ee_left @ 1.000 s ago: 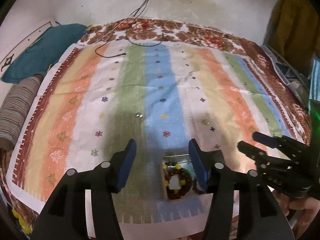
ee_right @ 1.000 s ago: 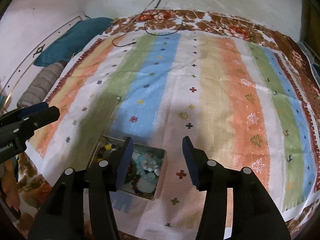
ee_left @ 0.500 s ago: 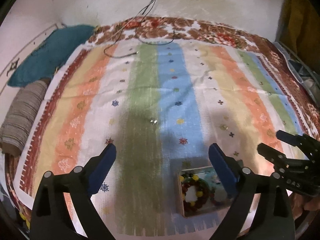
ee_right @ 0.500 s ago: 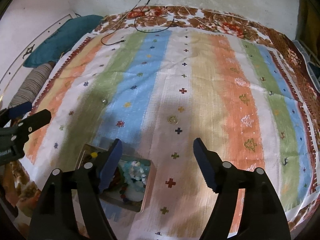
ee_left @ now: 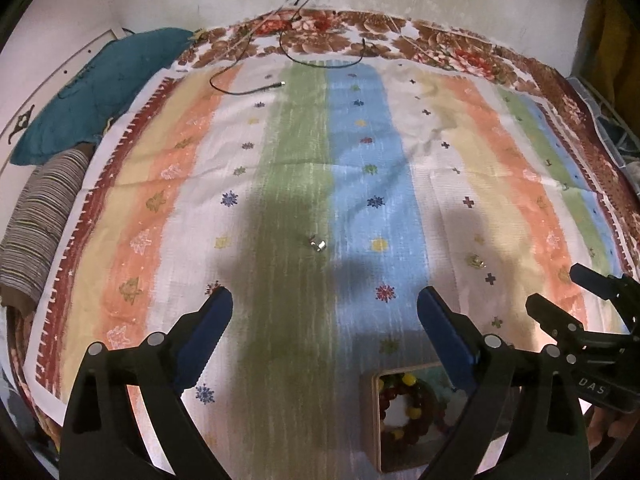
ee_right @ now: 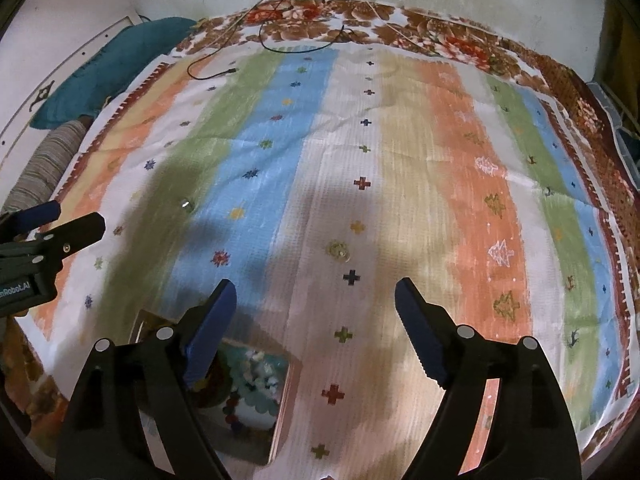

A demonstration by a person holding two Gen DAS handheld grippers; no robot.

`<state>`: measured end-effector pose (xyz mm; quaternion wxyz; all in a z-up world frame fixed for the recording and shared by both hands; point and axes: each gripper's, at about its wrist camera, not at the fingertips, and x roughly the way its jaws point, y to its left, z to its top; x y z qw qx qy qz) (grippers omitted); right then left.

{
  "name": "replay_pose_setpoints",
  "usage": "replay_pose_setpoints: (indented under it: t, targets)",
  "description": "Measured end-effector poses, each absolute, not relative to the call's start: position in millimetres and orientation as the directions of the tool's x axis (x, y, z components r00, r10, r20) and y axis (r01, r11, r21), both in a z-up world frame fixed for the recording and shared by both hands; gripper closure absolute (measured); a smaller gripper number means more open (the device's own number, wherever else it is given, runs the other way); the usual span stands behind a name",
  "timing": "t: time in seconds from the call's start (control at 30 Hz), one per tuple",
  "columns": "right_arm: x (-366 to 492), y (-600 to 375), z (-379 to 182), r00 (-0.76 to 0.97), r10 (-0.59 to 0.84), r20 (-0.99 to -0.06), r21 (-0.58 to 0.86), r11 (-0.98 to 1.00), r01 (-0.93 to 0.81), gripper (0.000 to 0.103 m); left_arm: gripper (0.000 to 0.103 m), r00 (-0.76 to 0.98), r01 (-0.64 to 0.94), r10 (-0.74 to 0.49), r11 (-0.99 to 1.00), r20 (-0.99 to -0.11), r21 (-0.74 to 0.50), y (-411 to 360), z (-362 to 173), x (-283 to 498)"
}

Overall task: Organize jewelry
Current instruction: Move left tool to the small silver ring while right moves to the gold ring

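Note:
A small silver ring (ee_left: 318,243) lies on the green stripe of the striped cloth; it also shows in the right wrist view (ee_right: 185,203). A gold ring (ee_left: 475,260) lies on the pale stripe, also in the right wrist view (ee_right: 338,249). A wooden jewelry box (ee_left: 376,420) with beaded bracelets (ee_left: 404,406) sits at the near edge, also in the right wrist view (ee_right: 286,400). My left gripper (ee_left: 325,320) is open and empty, above the cloth, short of the silver ring. My right gripper (ee_right: 315,312) is open and empty, short of the gold ring.
The striped cloth (ee_left: 500,168) covers a bed with a floral sheet (ee_left: 400,36). A black cable (ee_left: 248,88) lies at the far side. A teal pillow (ee_left: 92,92) and a striped bolster (ee_left: 36,220) lie at the left edge.
Both grippers have opened wider and shifted: the left one leftward and up from over the box, the right one rightward, away from the box.

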<state>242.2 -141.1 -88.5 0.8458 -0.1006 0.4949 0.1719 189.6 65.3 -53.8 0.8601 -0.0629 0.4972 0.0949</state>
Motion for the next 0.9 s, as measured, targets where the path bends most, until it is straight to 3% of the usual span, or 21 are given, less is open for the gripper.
replay_pose_setpoints:
  t: [0.9]
  targets:
    - [291,-133,-139,0.347,0.15,-0.926,0.015,0.931,-0.364,0.021,0.011,0.421,-0.219,0.123,0.975,-0.899,0.031,78,-99,236]
